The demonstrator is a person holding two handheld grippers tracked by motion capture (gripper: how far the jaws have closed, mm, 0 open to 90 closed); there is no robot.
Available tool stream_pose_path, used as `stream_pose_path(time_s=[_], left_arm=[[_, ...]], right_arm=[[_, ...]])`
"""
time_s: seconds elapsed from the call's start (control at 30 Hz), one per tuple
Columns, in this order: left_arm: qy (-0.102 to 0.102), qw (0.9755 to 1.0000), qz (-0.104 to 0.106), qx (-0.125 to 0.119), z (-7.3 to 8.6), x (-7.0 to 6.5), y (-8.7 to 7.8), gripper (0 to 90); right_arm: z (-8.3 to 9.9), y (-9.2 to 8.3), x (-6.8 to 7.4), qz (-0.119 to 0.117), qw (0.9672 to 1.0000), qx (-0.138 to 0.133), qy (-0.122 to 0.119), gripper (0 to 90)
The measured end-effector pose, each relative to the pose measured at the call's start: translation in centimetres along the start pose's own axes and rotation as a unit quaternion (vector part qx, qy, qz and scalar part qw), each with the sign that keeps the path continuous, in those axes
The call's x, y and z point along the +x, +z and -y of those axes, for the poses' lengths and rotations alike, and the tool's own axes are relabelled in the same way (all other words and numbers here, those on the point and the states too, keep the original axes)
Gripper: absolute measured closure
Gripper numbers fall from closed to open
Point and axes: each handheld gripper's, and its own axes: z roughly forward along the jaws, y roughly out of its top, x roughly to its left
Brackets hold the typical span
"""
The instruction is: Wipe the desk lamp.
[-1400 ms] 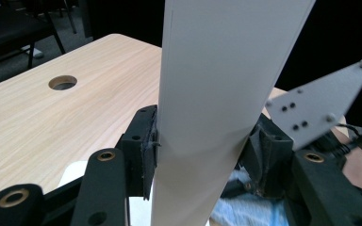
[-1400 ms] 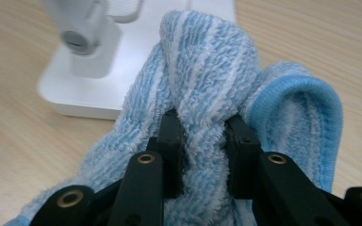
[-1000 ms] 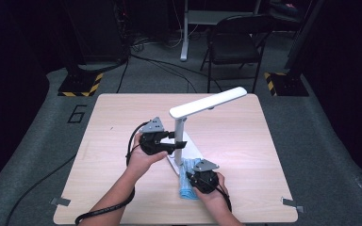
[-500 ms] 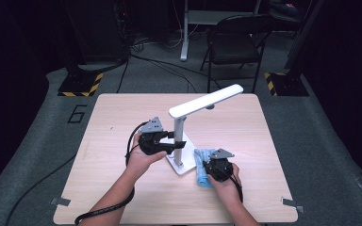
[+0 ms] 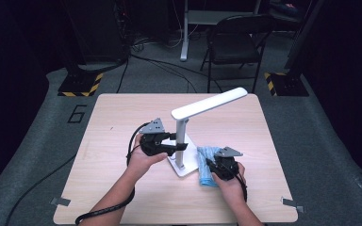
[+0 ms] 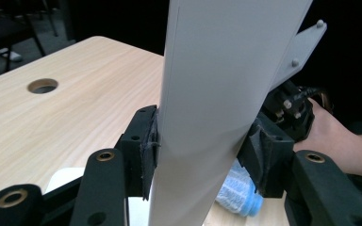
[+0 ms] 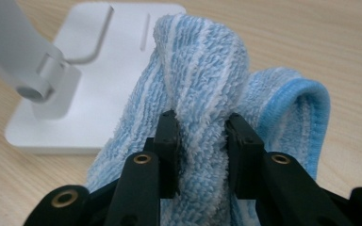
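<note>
A pale wood-grain bench (image 5: pixel 122 122) stood on grey carpet, a black folding chair (image 5: pixel 233 44) behind it in a dark room. The left gripper (image 5: pixel 176 147) clamped the upright post of the white desk lamp (image 5: pixel 184 141). The right gripper (image 5: pixel 209 165), jaws just easing apart, pinched the blue striped terry cloth (image 7: pixel 202 94) beside the lamp's base.

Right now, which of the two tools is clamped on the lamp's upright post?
The left tool: it pinches the white lamp post between its pads. The right tool instead holds the blue striped cloth.
</note>
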Motion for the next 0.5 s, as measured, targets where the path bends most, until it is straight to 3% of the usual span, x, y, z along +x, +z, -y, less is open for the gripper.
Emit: stream_pose_path(time_s=[0.2, 0.5], left_arm=[[0.003, 0.9997, 0.022, 0.006, -0.3, -0.5, 0.7, 50.0], [0.002, 0.9982, 0.060, 0.007, -0.3, -0.8, 1.3, 49.5]], right_arm=[[-1.0, -1.0, 0.5, -0.023, 0.9993, -0.029, -0.004, 68.5], [-1.2, -0.8, 1.3, -0.035, 0.9990, -0.026, -0.004, 67.1]])
